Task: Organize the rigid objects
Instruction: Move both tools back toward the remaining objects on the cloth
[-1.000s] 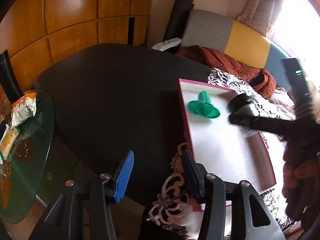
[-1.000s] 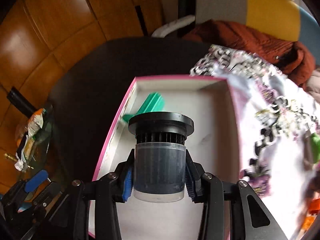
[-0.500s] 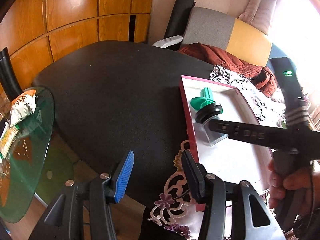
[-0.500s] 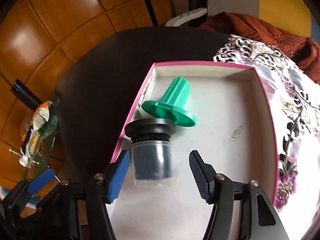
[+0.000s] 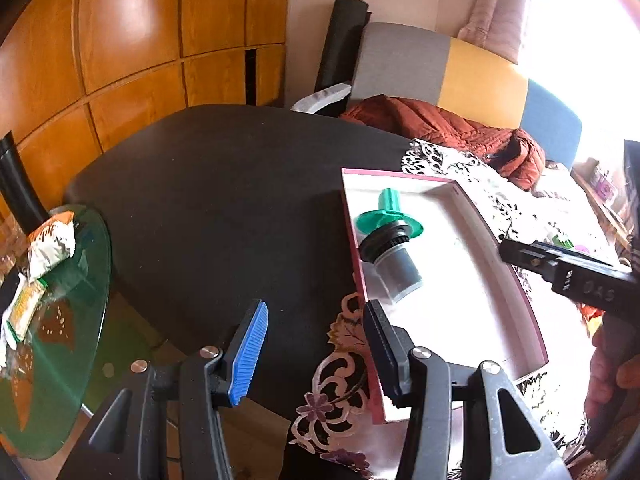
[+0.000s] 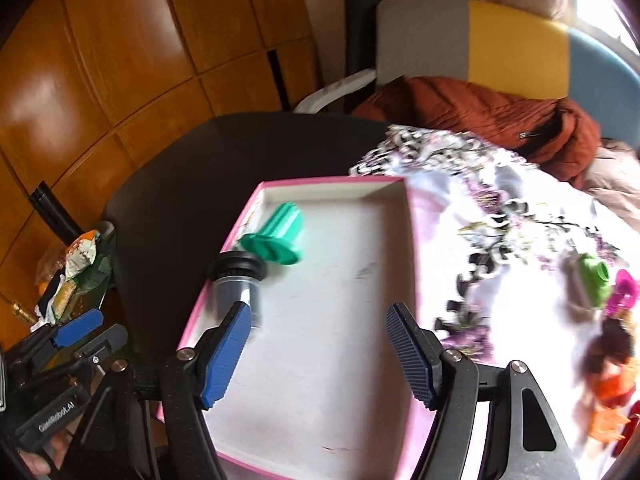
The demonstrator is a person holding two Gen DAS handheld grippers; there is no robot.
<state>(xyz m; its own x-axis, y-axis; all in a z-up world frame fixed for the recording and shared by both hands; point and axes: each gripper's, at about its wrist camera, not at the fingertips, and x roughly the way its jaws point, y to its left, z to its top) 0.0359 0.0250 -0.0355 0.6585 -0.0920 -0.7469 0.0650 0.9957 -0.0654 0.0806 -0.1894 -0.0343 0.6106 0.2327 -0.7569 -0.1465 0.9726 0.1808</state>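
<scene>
Now the dark desk (image 5: pixel 224 200) fills most of the left wrist view, with a patterned cloth (image 6: pixel 500 240) spread over its near side. On that cloth sits a pink-rimmed tray (image 6: pixel 412 248), white inside. Two things already lie along the tray's left wall: a green flanged piece (image 6: pixel 276 236) and, touching its flange on the near side, a dark capped canister (image 5: pixel 390 258) on its side.

The right hand-held gripper (image 6: pixel 320 356) hangs over the tray with its jaws opening and nothing between them; the canister lies just past its left pad (image 6: pixel 224 354), free of it. The left hand-held gripper (image 5: pixel 316 348) hovers about half open over the desk's edge beside the tray, empty.

Well apart on the cloth, to the right of the tray, a small green piece (image 6: pixel 594 280), a pink ring-shaped piece (image 6: pixel 624 292) and some orange bits (image 6: pixel 612 392) wait, blurred.

The step in hand looks like letting go and clearing off. To do it well, I would let the jaws widen fully before pulling away, then lift the right hand-held gripper clear so the left pad does not drag the canister, which could roll. After that, swing toward the loose pieces on the right, approaching one from above and squarely.
</scene>
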